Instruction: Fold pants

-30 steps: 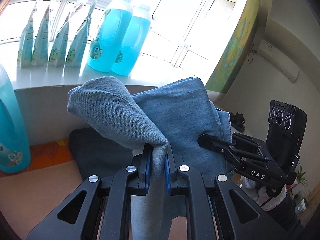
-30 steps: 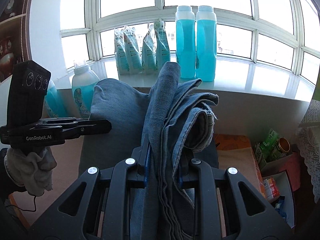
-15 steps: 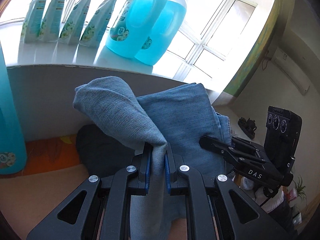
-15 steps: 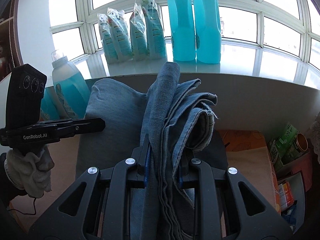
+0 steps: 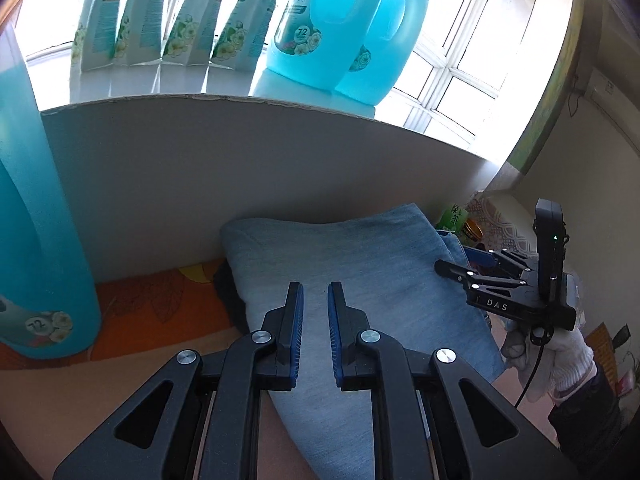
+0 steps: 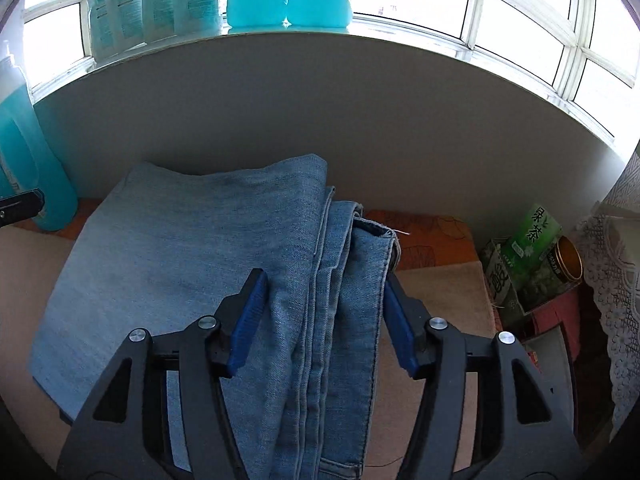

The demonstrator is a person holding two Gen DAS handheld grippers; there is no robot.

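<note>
The light blue denim pants (image 5: 360,264) lie folded flat on the beige surface, close to the wall under the sill. My left gripper (image 5: 315,290) sits low over their near left edge. Its pads stand close together and denim fills the narrow gap. In the right wrist view the pants (image 6: 200,248) show their stacked seam edges on the right side. My right gripper (image 6: 325,278) straddles that stack with its jaws opening, and the pads do not press on the cloth. From the left wrist view the right gripper (image 5: 456,264) is at the pants' right edge, held by a gloved hand (image 5: 560,360).
Two blue detergent bottles (image 5: 332,20) and several refill pouches (image 5: 168,20) stand on the windowsill. A big blue bottle (image 5: 36,220) stands at the left on an orange patterned cloth (image 5: 152,300). A green tea box (image 6: 532,240) and a tin (image 6: 568,256) crowd the right.
Both grippers came down and tilted forward, and the pants went from hanging raised to lying flat. The right jaws spread apart and let go of the edge stack.
</note>
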